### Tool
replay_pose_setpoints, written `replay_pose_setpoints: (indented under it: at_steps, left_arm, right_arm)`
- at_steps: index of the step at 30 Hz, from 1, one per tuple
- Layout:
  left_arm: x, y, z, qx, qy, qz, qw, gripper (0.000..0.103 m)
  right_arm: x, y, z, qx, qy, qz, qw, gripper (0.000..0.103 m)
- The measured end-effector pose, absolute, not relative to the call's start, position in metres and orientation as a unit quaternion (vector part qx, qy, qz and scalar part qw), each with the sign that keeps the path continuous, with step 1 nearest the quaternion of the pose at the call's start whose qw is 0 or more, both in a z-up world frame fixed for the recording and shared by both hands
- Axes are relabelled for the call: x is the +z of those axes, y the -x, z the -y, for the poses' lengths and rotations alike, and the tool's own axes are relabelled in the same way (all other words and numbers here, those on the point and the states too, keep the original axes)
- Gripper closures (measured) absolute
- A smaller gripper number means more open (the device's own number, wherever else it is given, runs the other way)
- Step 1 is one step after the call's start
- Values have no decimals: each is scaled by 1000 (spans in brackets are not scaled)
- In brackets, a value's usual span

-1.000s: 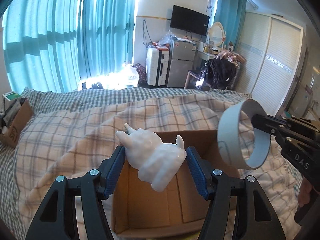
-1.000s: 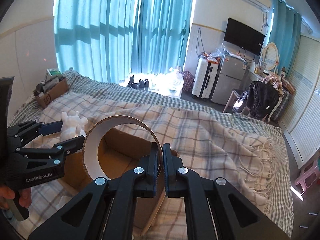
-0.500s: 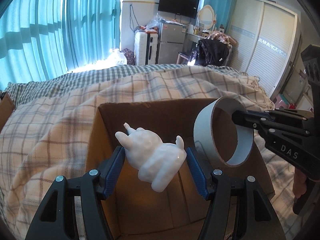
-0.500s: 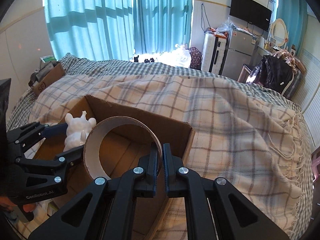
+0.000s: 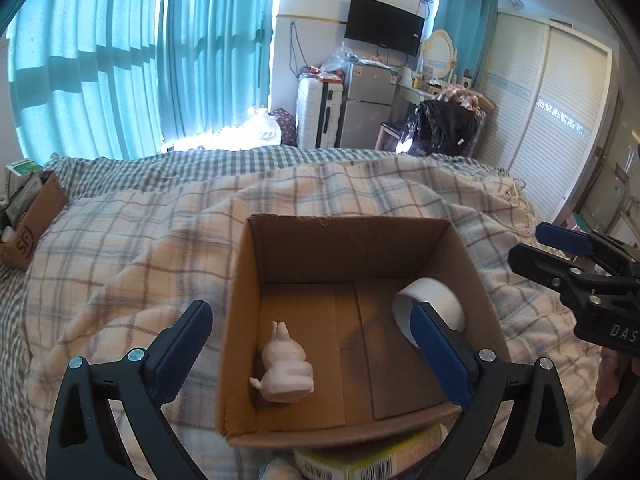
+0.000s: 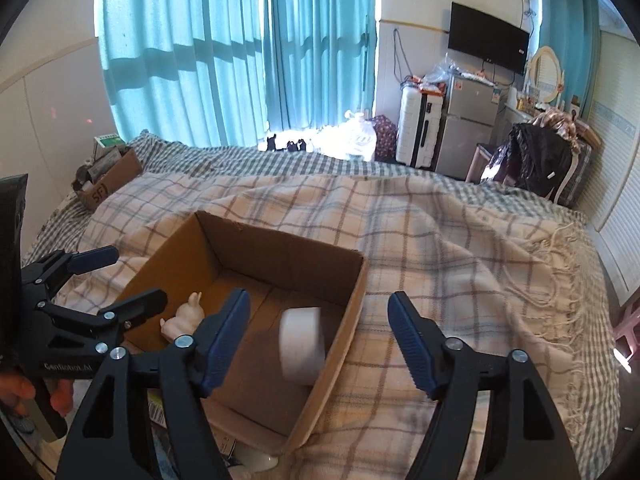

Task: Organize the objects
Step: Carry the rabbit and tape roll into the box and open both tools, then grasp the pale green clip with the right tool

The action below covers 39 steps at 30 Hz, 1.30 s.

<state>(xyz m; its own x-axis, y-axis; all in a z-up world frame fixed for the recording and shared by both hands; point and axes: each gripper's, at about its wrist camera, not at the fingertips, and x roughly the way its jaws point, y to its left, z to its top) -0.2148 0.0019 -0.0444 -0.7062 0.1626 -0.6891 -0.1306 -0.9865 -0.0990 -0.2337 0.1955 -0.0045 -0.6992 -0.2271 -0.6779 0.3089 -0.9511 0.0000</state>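
Toys and bits go into the cardboard box (image 5: pixel 460 248), and two are inside it now. Just past the left gripper (image 5: pixel 308 344), low between its two blue fingers, the white bunny figure (image 5: pixel 285 368) lies on the box floor by the left wall. The white tape roll (image 5: pixel 430 304) sits in the far right corner of the box, partly hidden behind the left gripper's right finger. From the right gripper (image 6: pixel 320 340), the roll looks blurry and leans on the box wall, just ahead of its left finger.

Both grippers are spread wide and hold nothing. I think they hang above the box like this because they are done dropping these two things in. Keeping the fingers apart and up high means they will not bump the box walls.

The box rests on a checked blanket (image 6: pixel 460 240) on a bed. The soft blanket could let the box tip if a gripper pushes on its edge.

Right under the left gripper, close to the near wall of the box, a small packet with a barcode (image 5: pixel 360 466) pokes out, and something white lies beside it. These may be next to go in. The near box wall stands in front of them, so a gripper would need to pull back and reach down.

Far off to the left sits another cardboard box (image 5: pixel 30 216) with things in it.
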Motion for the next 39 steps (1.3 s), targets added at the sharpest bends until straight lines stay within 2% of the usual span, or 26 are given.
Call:
replay_pose_setpoints:
  at_steps: [5,12,20,25,31,36,39]
  left_arm:
    - [-18,188,7,930,360,25,65,0]
    - [8,150,10,934,354,25,51,0]
    - [11,97,4,940,341,-2,26,0]
    - [-20,71,6,936,352,21,22,0]
    - [-75,53,8,925,378,26,-10,0]
    - [-105,50,4,914,404,-4,-32,0]
    - [-109,48,-4,913,407,-21,-20,0]
  right_arm:
    - [25,202,-201,-929,-332,-64,149,28]
    - [59,150,-207,-938,-300,-70,160,16]
    - [70,98,-209,-940,-286,-72,173,15]
    - [38,82,-202,-932,-305,-79,181,15]
    - [-30,90,-185,-905,-370,-73,194,15]
    - [-93,105,-161,-872,-432,-115,198,15]
    - [-120,110,-157,-847,-474,-114,214,18]
